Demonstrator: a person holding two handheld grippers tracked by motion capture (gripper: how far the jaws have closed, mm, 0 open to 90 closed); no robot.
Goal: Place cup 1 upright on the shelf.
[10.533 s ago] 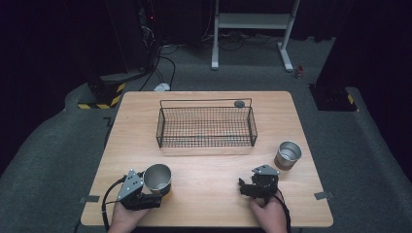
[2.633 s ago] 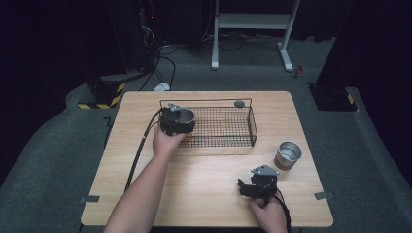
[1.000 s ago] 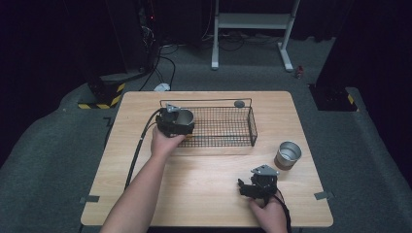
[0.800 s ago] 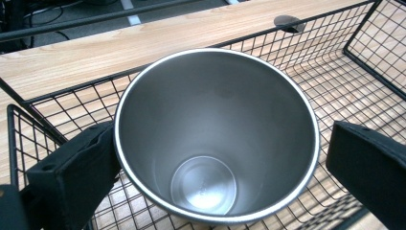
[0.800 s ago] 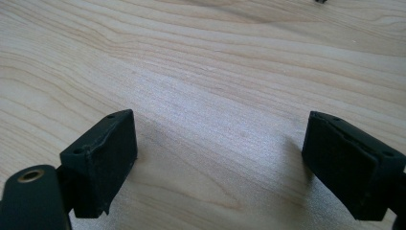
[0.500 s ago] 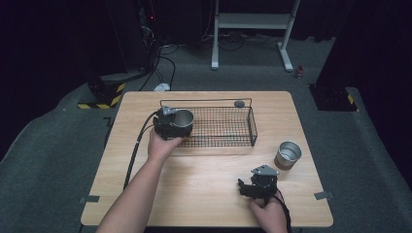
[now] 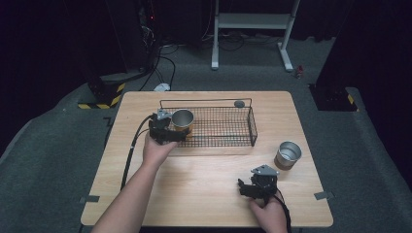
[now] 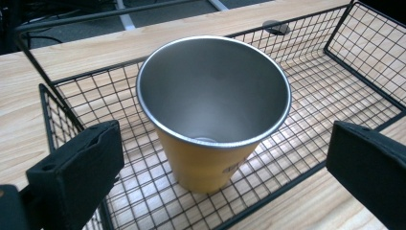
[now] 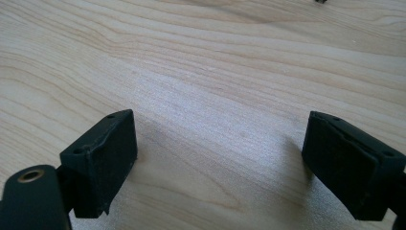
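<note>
Your left gripper (image 7: 171,130) sits at the wire basket's (image 7: 245,142) left end, jaws spread wide with the yellow steel cup (image 8: 213,110) between them but not pinched. The cup stands upright on the basket floor, in the left corner, clear of both pads (image 8: 79,163). Further right, your right gripper (image 7: 258,182) rests low on the bare table (image 7: 204,184), jaws wide apart around nothing. A second steel cup (image 7: 288,155) stands on the table just beyond it, outside the basket.
</note>
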